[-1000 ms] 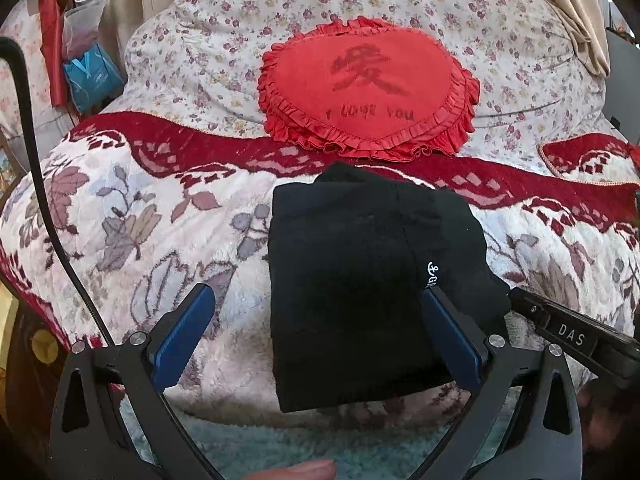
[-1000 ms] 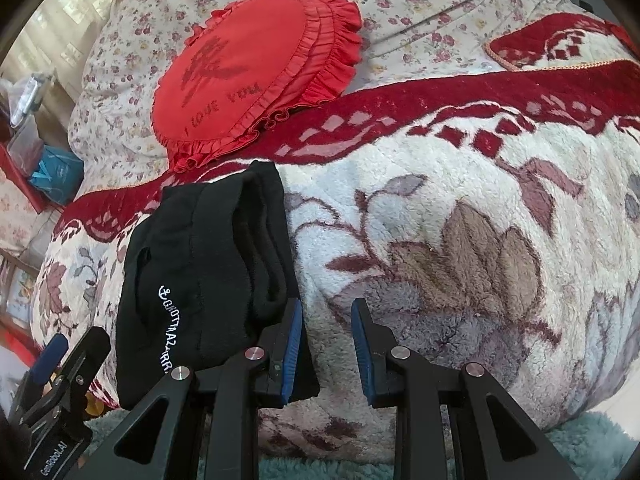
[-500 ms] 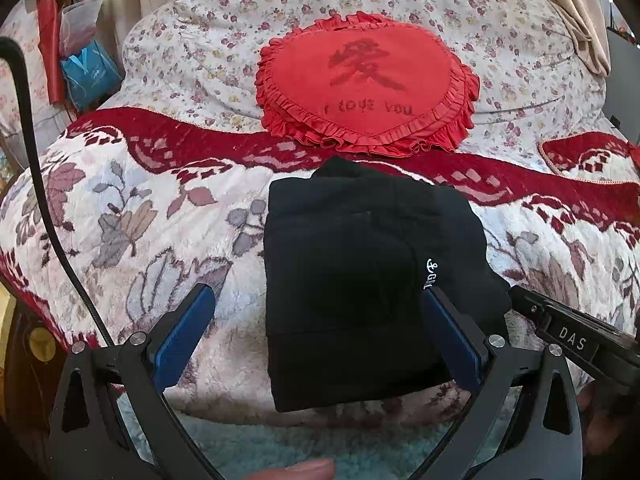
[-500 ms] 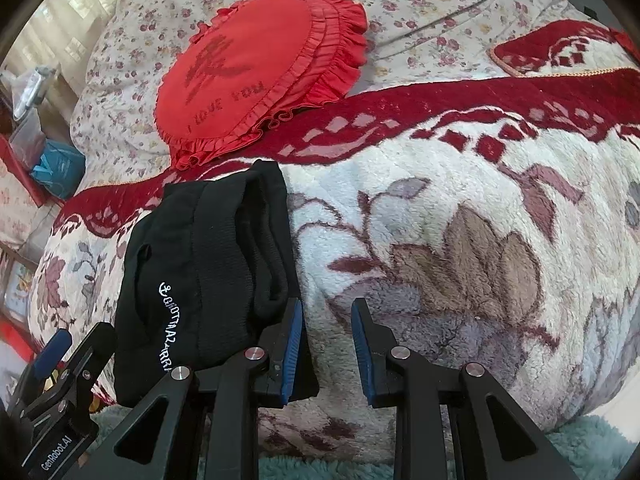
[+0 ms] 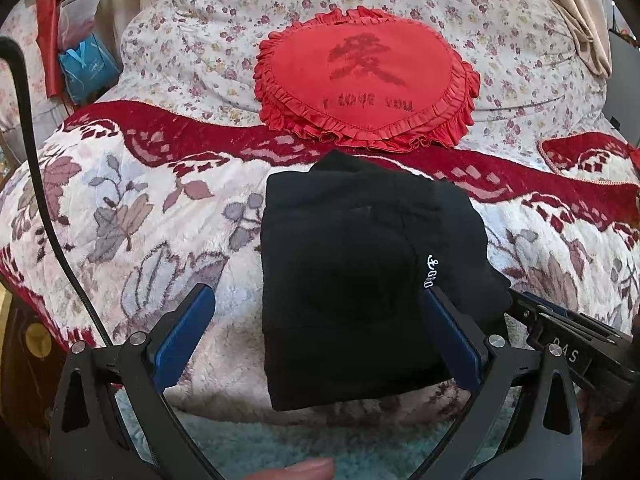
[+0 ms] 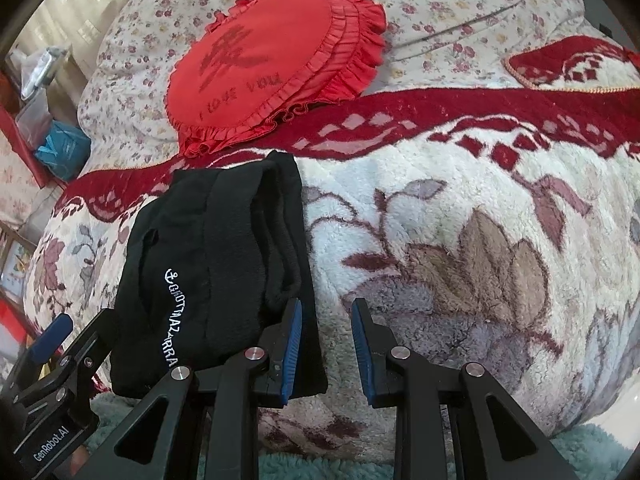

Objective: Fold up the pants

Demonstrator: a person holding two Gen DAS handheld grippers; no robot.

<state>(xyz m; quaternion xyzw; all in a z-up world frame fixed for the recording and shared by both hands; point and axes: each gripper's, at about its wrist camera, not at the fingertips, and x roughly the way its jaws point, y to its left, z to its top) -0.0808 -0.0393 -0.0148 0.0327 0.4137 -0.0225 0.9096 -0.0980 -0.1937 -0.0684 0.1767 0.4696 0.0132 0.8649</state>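
The black pants (image 5: pixel 352 272) lie folded into a compact rectangle on the floral fleece blanket (image 5: pixel 132 224), white lettering along one edge. They also show in the right wrist view (image 6: pixel 216 264). My left gripper (image 5: pixel 316 332) is wide open and empty, its blue pads standing either side of the bundle's near part, above it. My right gripper (image 6: pixel 326 344) is open with a narrower gap and empty, just right of the bundle's near right edge. The right gripper shows at the right edge of the left wrist view (image 5: pixel 560 340).
A red heart-shaped frilled cushion (image 5: pixel 368 76) lies behind the pants on a floral quilt (image 5: pixel 200 40). A teal fluffy cover (image 5: pixel 280 448) lies along the bed's near edge. A blue bag (image 5: pixel 86 68) and clutter stand at the far left. A black cable (image 5: pixel 36 184) hangs left.
Both grippers have drawn back slightly toward the near edge. The pants have not moved, and both grippers stay open.
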